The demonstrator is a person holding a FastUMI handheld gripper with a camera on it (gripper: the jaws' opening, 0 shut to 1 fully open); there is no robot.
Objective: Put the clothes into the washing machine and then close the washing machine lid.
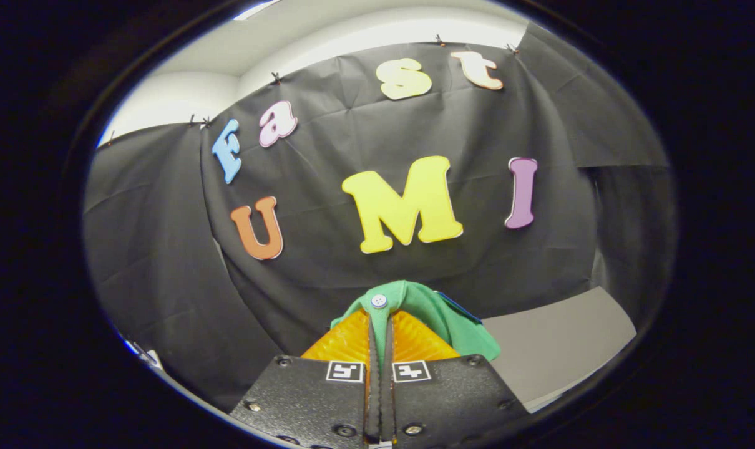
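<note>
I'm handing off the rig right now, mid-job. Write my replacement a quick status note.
Gripper: jaws closed together on a green fabric garment with a pale button, pinched between both fingers and bunched over their tips.
Position: held up facing the black cloth wall; a grey surface lies beyond, off to one side.
Done: garment picked up.
Left: find the washing machine, drop the garment inside, then close the lid.

Black cloth wall (pixel 352 143) hangs across the booth, creased and sagging in folds, pinned along its top edge with small clips (pixel 440 41). Separate panels of the cloth overlap at left and right. Above it, a pale plaster wall (pixel 165 96) meets a white ceiling (pixel 327 31) with a bright strip of light. Low on the right, a grey desk (pixel 558 343) surface shows.
</note>
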